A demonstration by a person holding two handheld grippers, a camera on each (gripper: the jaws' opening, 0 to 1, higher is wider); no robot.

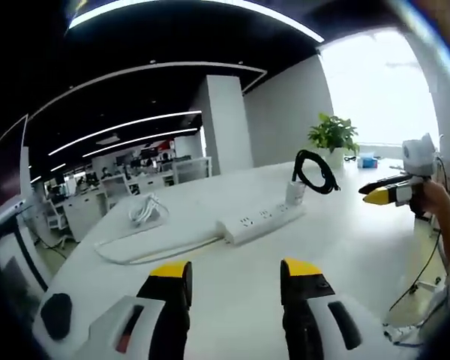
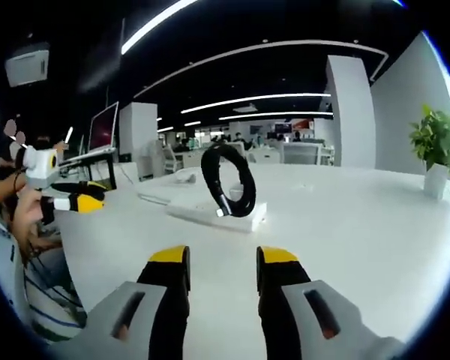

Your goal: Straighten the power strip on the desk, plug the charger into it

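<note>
A white power strip lies on the white desk, its sockets facing up. A white charger stands upright on the strip's right end, seemingly plugged in, with its black cable looped above it. My left gripper is open and empty, a short way in front of the strip. In the right gripper view the strip shows end-on behind the black cable loop. My right gripper is open, empty and apart from the strip.
A white coiled cord rests on a flat white pad left of the strip. A black mouse is near left. A potted plant and a blue box stand at the far edge. A monitor stands behind.
</note>
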